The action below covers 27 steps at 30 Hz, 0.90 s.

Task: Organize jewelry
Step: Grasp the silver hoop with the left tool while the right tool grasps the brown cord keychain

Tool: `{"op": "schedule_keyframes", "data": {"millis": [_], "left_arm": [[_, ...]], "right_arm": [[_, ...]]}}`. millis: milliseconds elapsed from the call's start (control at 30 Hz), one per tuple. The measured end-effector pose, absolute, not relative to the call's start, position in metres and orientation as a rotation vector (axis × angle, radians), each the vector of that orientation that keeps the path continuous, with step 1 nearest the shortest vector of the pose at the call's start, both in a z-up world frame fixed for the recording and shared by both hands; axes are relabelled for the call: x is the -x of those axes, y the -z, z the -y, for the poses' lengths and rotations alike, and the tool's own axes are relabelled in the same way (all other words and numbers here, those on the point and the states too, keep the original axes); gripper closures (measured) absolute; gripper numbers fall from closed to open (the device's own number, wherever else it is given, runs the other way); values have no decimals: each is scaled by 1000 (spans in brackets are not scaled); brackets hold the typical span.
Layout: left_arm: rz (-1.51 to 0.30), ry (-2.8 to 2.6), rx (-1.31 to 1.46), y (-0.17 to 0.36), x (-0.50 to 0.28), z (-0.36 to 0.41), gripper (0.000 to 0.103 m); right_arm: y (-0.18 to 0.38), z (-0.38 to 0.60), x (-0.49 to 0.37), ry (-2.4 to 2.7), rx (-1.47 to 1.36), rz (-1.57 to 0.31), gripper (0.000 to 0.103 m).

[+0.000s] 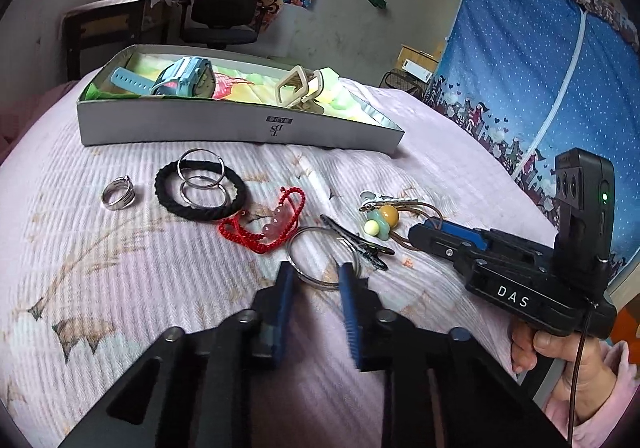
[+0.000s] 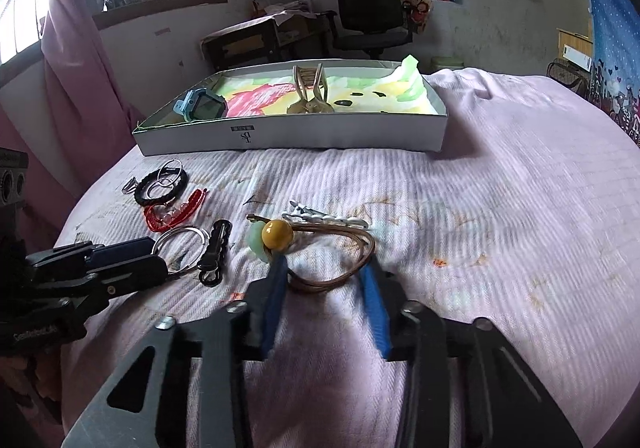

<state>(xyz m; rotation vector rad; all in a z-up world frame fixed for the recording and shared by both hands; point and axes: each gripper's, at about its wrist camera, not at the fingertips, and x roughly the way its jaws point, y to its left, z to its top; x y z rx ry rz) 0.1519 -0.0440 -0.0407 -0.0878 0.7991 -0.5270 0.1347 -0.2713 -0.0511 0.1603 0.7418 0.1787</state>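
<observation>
while my left claw [image 1: 316, 280] narrows around the thin, slippery silver metal hoop [image 1: 325, 258], i'd pinch its rim.

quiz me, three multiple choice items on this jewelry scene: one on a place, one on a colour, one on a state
1. Where is the blue watch?
A. in the grey box
B. on the bedspread
C. on the chair

2. What colour is the beaded cord bracelet?
A. green
B. red
C. white

3. What lies between the left gripper's fingers?
A. the black hair tie
B. nothing
C. a large metal ring

Answers: 1 A, it rests on the box's lining. 2 B, its cord is red. 3 C, the ring sits between the blue pads.
</observation>
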Motion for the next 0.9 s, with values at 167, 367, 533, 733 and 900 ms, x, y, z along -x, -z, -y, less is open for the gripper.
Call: {"op": "schedule_keyframes", "data": {"millis": [167,367,533,733,900], "left_arm": [[-793,527,113,42,-151,38,98],[-785,525,106,42,-149,37,100],[-809,534,145,44,-154,34,100],[-868,549,245,47,-165,26,98],[-939,531,323,48,-176,27,93]], "right_arm": [[50,274,-132,-173,-175,-733,90],[44,272,-125,-170,-164,-701,98],[42,268,-123,-175,-147,-694,98],[43,269,-126,-178,-154,-702,98],[42,270,-130,-189,-176,-705,98]]}}
